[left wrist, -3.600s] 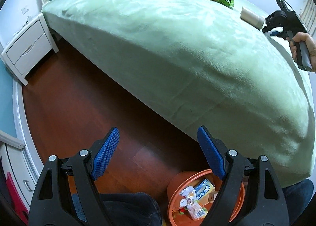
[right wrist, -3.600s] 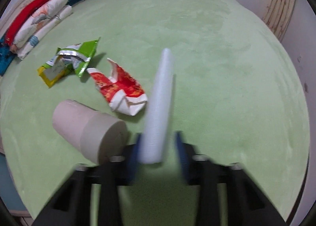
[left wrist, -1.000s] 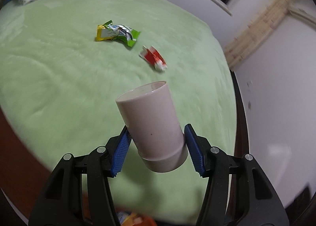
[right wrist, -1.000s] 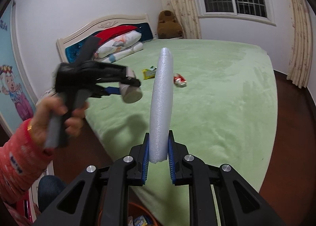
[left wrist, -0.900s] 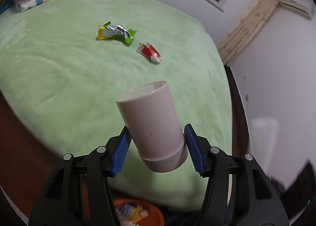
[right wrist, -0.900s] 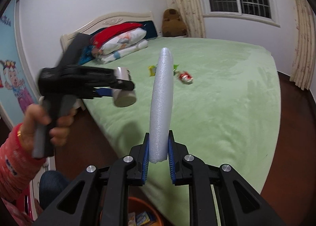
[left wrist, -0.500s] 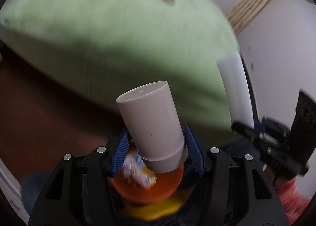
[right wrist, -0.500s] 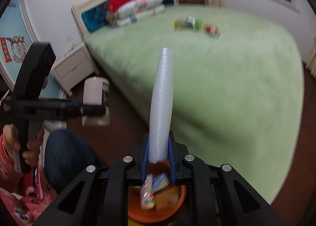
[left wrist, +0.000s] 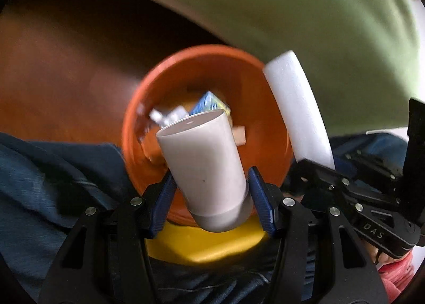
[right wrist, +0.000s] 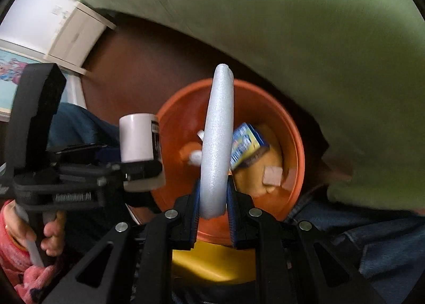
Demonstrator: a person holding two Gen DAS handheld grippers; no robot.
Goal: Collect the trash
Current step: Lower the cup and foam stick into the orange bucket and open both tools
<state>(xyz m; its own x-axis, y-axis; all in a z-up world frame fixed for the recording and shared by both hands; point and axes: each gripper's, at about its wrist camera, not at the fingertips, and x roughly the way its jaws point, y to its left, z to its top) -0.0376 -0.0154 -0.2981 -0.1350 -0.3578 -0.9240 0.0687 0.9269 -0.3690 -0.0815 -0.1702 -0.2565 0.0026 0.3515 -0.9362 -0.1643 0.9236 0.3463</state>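
Note:
My left gripper (left wrist: pixel 212 199) is shut on a pale cup (left wrist: pixel 204 168) and holds it tilted over the near rim of the orange bin (left wrist: pixel 268 123). My right gripper (right wrist: pixel 213 204) is shut on a white foam tube (right wrist: pixel 217 142) that points up over the same bin (right wrist: pixel 294 144). In the left wrist view the foam tube (left wrist: pixel 300 112) stands at the bin's right rim. In the right wrist view the cup (right wrist: pixel 136 140) sits left of the bin. The bin holds a blue and yellow carton (right wrist: pixel 247 144) and other scraps.
The green bed (right wrist: pixel 318 38) hangs over the far side of the bin. A white nightstand (right wrist: pixel 71 33) stands at the upper left. Dark wood floor (left wrist: pixel 66 64) lies left of the bin. The person's jeans-clad legs (left wrist: pixel 39 184) flank the bin.
Both grippers have swung down from the bed to just above the orange bin, each still holding its item.

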